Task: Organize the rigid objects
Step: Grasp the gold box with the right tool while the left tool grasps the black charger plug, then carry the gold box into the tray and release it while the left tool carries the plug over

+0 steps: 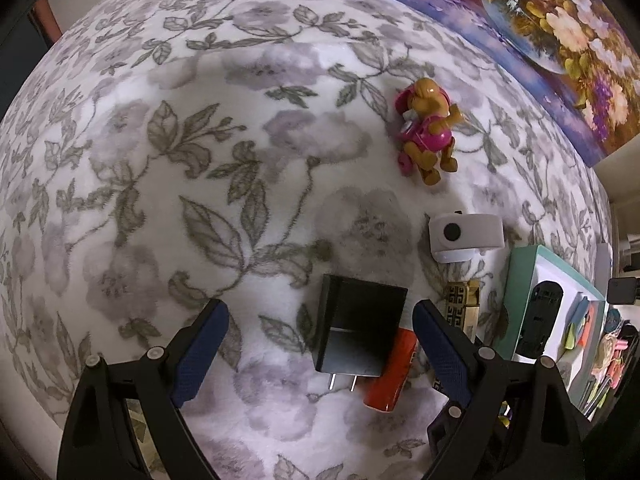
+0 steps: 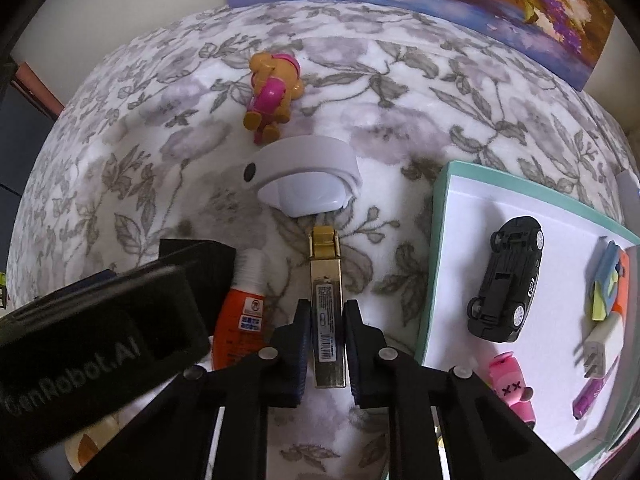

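Gold lighter (image 2: 326, 304) pinched by right gripper (image 2: 327, 354) jaws; left gripper (image 1: 316, 354) jaws spread over one black charger (image 1: 360, 330).

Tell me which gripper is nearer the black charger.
Left. The left gripper hangs open right over the black charger; the right gripper is off to its side, shut on the gold lighter.

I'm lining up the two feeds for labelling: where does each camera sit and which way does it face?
Left wrist view: on the left gripper, facing steeply down at the floral blanket and the black charger; its open jaws show.
Right wrist view: on the right gripper, facing steeply down; its jaws are shut on the gold lighter; the left gripper's body shows at left.
Shared: charger, orange tube, lighter, white device, toy dog, teal box.
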`<action>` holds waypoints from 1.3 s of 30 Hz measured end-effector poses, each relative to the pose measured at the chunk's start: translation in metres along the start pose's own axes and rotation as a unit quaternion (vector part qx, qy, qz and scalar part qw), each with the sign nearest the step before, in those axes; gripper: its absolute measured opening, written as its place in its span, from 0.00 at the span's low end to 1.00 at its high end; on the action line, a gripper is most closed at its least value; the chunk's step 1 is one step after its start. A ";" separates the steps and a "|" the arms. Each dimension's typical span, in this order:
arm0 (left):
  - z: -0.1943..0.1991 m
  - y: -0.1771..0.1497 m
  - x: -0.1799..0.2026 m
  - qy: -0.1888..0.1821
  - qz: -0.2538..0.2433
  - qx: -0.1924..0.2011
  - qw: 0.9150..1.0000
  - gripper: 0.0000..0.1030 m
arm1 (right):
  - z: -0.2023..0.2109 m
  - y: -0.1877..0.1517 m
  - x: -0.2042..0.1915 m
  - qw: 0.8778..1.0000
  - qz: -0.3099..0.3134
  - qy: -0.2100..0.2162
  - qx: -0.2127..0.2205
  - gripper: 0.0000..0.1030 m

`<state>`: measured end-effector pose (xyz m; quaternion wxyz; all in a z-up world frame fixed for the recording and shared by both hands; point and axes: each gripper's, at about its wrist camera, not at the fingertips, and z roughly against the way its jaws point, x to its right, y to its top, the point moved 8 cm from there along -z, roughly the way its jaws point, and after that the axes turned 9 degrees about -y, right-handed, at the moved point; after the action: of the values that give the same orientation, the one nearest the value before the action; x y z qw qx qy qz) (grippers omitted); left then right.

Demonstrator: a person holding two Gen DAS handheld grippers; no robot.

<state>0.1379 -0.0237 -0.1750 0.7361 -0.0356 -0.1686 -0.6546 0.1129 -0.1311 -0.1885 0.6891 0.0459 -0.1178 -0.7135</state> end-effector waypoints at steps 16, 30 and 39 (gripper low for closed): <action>-0.009 0.002 -0.012 0.043 -0.011 -0.001 0.999 0.53 | -0.005 0.003 0.019 1.000 -0.012 0.007 -0.009 0.16; -0.015 0.002 -0.013 0.059 -0.025 0.004 0.998 0.42 | -0.004 -0.002 0.008 1.000 0.009 -0.022 0.006 0.16; -0.018 0.002 -0.008 0.070 -0.034 0.010 0.997 0.42 | -0.003 -0.007 -0.005 0.998 0.030 -0.046 0.024 0.17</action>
<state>0.1424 -0.0207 -0.1944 0.7238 0.0229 -0.1243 -0.6784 0.1067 -0.1261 -0.1937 0.7027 0.0260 -0.1674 -0.6910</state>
